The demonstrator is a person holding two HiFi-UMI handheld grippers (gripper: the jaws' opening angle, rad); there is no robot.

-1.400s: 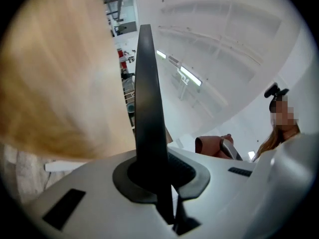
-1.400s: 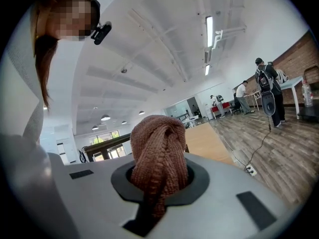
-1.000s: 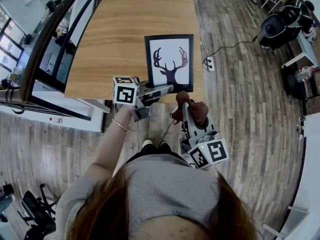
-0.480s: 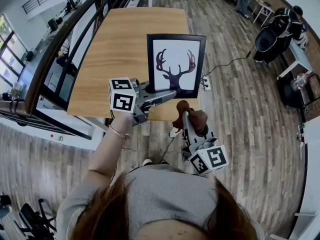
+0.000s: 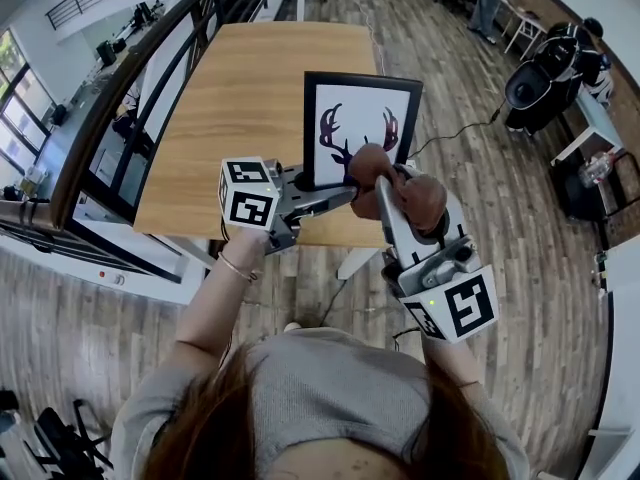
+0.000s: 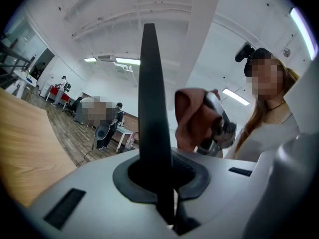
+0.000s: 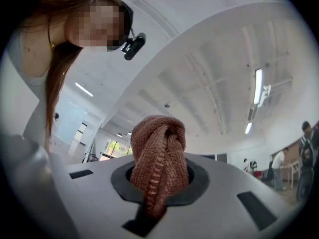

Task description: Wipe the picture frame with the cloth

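The picture frame [image 5: 361, 118], black-edged with a dark antler print on white, stands upright above the near edge of the wooden table [image 5: 240, 98]. My left gripper [image 5: 343, 195] is shut on its lower left edge. In the left gripper view the frame [image 6: 149, 98] shows edge-on as a black bar between the jaws. My right gripper [image 5: 390, 203] is shut on a bunched reddish-brown cloth [image 5: 385, 180], held up against the frame's lower part. The cloth [image 7: 158, 158] sticks out of the jaws in the right gripper view, and the cloth [image 6: 192, 121] also shows beside the frame in the left gripper view.
A glass railing [image 5: 120, 98] runs along the table's left side. On the wooden floor to the right lie a cable [image 5: 455, 133] and a black machine [image 5: 535, 78]. Other people stand far back in the room.
The frame went from lying flat on the table to upright in my left gripper. My right gripper rose with the cloth from below the table edge to the frame's lower part.
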